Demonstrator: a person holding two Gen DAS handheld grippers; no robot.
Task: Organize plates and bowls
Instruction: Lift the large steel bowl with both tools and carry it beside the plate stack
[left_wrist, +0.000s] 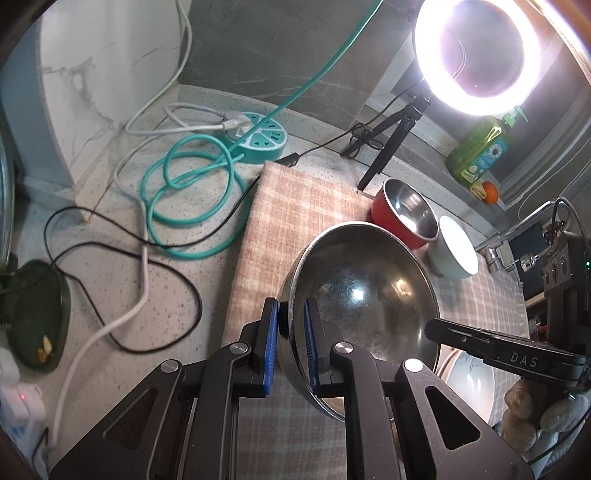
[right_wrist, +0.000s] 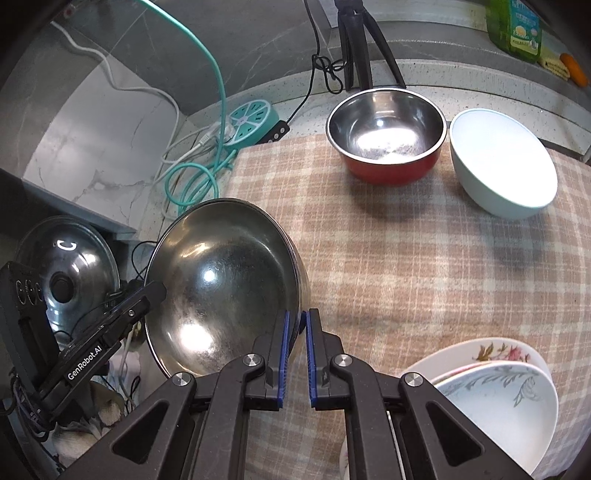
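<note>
We've got both grippers, left (left_wrist: 291, 334) and right (right_wrist: 295, 345), pinching opposite rims of the steel basin (right_wrist: 225, 280) to carry it level, frame centre.

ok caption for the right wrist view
Both tools grip the steel bowl by opposite rims above the plaid cloth.

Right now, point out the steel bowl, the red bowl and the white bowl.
steel bowl (right_wrist: 229, 280), right wrist view, inner bottom.
red bowl (right_wrist: 391, 170), right wrist view, red outer wall.
white bowl (right_wrist: 502, 158), right wrist view, inside.
</note>
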